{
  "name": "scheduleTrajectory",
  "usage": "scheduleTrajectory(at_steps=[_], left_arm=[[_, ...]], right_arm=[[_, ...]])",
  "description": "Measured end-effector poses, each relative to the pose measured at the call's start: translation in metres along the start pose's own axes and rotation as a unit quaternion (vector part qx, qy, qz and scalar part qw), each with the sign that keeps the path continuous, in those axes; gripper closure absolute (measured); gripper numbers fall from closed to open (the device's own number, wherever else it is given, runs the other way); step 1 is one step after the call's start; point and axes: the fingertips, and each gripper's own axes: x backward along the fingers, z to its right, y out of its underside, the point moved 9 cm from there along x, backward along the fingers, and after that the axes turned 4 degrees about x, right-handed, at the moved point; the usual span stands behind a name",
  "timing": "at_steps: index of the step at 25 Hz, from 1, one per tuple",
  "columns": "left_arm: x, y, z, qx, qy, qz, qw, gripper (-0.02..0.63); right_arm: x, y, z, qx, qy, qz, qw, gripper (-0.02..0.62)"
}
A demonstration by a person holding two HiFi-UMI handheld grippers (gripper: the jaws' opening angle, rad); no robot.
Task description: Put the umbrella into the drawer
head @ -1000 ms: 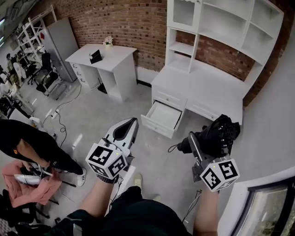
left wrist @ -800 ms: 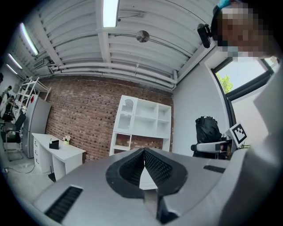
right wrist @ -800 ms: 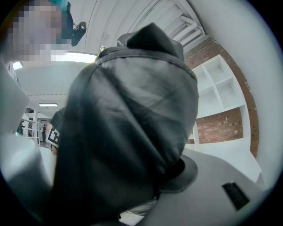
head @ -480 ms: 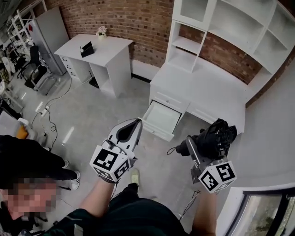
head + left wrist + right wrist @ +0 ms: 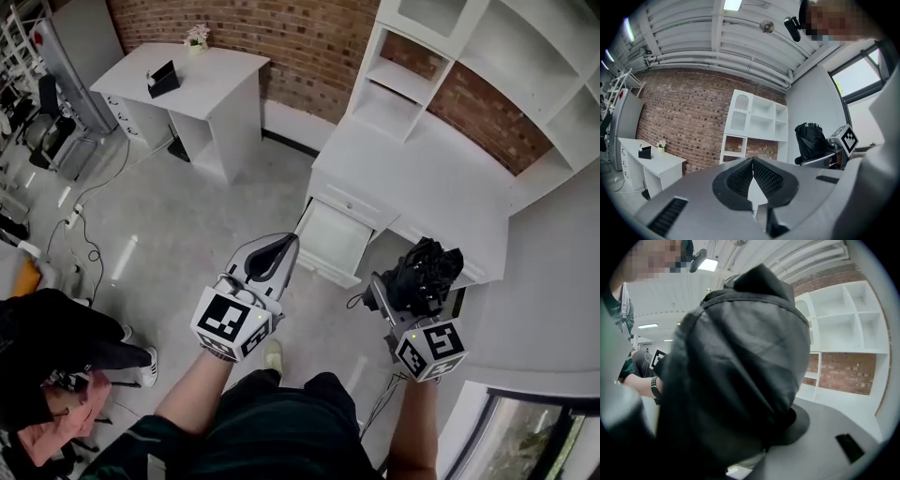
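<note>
Folded black umbrella (image 5: 424, 274), bundled in its fabric, is held in the air at the person's right, above the grey floor (image 5: 187, 225) and just short of the white desk (image 5: 422, 178). It is not yet over the drawer. The right gripper (image 5: 392, 298) has its claw pinched on the umbrella; in the right gripper view the dark cloth (image 5: 736, 371) fills most of the frame and sits pressed between the jaws, so the grip looks firm, though exactly where along the umbrella it bites is hidden. Drawer (image 5: 323, 270) under the desk's left end stands pulled well out, and its white bottom looks bare as far as the head view shows. It lies ahead and to the left of the umbrella, apart from it. The left gripper (image 5: 277, 251) is raised in front of the drawer with its claw pressed together on nothing; its own view shows the two ribbed pads meeting tip to tip (image 5: 752, 165), with the umbrella (image 5: 812, 140) off to the right. Judged progress: pickup done, drawer already open, carry partway. What's left: bring the umbrella over the opening, lower it in, and release. Closing the drawer isn't asked by the task. Bulk of the bundle against the drawer's depth may need care; can't judge the fit from here.
</note>
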Motion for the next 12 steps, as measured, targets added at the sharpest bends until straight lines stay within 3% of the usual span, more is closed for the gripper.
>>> scheduleTrajectory(at_steps=[6,12], left_arm=[[-0.039,0.02,-0.035,0.016,0.007,-0.012,0.9998,0.598],[-0.086,0.05,-0.067,0.021,-0.009,-0.023,0.9995,0.598]], right_arm=[[-0.064,0.022,0.022,0.022,-0.013,-0.048,0.999,0.364],[-0.137,0.069,0.06,0.048,-0.055,-0.101,0.992,0.364]])
